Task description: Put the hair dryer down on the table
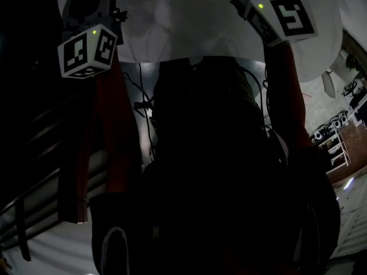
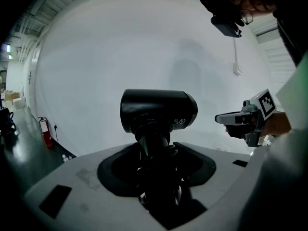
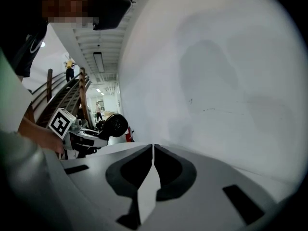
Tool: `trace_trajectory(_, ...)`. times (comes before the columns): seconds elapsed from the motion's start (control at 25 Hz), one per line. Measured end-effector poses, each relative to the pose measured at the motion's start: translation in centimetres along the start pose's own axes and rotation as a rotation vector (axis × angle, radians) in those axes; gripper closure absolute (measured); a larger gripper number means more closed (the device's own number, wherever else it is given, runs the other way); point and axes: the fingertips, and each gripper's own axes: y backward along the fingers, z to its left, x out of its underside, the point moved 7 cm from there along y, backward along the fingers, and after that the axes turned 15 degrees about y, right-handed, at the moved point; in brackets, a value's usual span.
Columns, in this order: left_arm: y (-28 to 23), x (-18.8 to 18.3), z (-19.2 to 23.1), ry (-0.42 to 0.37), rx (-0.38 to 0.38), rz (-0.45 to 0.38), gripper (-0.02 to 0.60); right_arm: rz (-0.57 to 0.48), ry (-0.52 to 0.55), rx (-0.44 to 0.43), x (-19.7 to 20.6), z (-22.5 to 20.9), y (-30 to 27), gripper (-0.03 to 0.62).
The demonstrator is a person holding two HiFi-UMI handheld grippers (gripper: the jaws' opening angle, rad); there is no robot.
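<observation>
**Holding the hair dryer off the table in the left claw**

Clamping the black hair dryer (image 2: 159,109) by its handle between the jaws of the left gripper (image 2: 159,160), with the pads spread fairly wide and bearing on the handle from both sides. Carrying it upright, the barrel lying crosswise just above the jaws and a small printed label (image 2: 179,123) showing on its lower right. Holding it in the air in front of a pale wall (image 2: 144,42), touching nothing but the gripper.

Showing the same grip in the right gripper view, with the dryer's round end sitting at the left gripper's tip, in front of a railed staircase (image 3: 62,97).

Holding the right gripper (image 3: 153,150) with its jaws closed together, leaving only a thin slit between the pads and nothing in them. Hanging beside the dryer in the left gripper view, well apart from it, with a hand (image 2: 276,124) just behind its marker cube (image 2: 266,103).

Looking down, in the head view, on both cubes in front of a white surface (image 1: 172,27), with dark clothing (image 1: 218,182) filling most of the frame.

Framing a red fire extinguisher (image 2: 46,134) at the far left of the left gripper view, by the foot of the wall.
</observation>
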Motion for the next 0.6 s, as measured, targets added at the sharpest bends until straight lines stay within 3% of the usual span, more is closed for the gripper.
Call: trace_trajectory(0.6, -2.3, 2.6, 2.5, 0.039, -0.035, 0.059, 0.368, -0.013, 0.024, 0.009, 2.6, 0.4, -2.5, 0.585)
